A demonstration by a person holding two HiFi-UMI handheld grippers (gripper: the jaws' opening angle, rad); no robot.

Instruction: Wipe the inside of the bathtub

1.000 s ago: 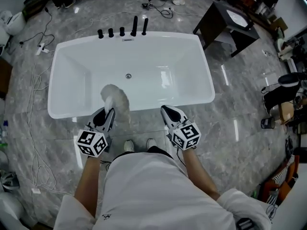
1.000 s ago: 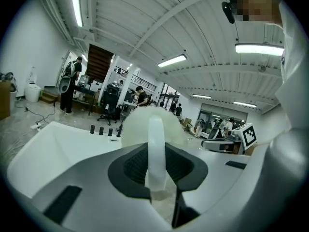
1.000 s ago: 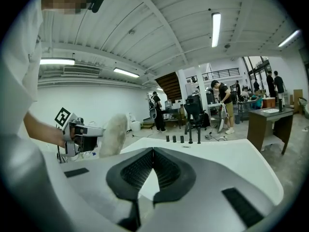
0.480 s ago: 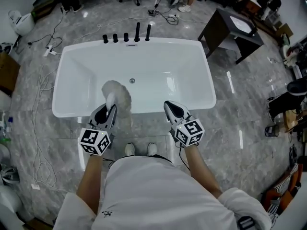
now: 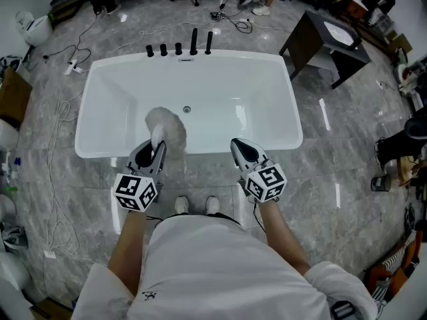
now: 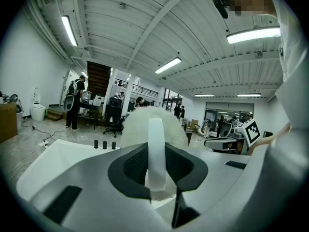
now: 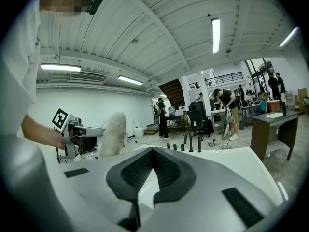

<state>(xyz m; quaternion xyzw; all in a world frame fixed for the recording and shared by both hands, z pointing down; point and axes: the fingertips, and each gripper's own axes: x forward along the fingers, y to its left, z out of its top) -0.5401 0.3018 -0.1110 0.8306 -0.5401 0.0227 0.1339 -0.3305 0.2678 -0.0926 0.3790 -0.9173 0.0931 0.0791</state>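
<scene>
White bathtub [image 5: 267, 92], left gripper [image 5: 155, 149] over near rim clamping duster [image 5: 168, 124], right gripper [image 5: 239, 145] closed.

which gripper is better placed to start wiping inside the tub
Left. The left gripper holds the fluffy duster by its handle, head over the bathtub near its front wall. The right gripper is shut on nothing, so it has no wiping tool.

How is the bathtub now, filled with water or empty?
Empty: the bathtub's bare white floor and its drain show plainly, with no waterline.
</scene>
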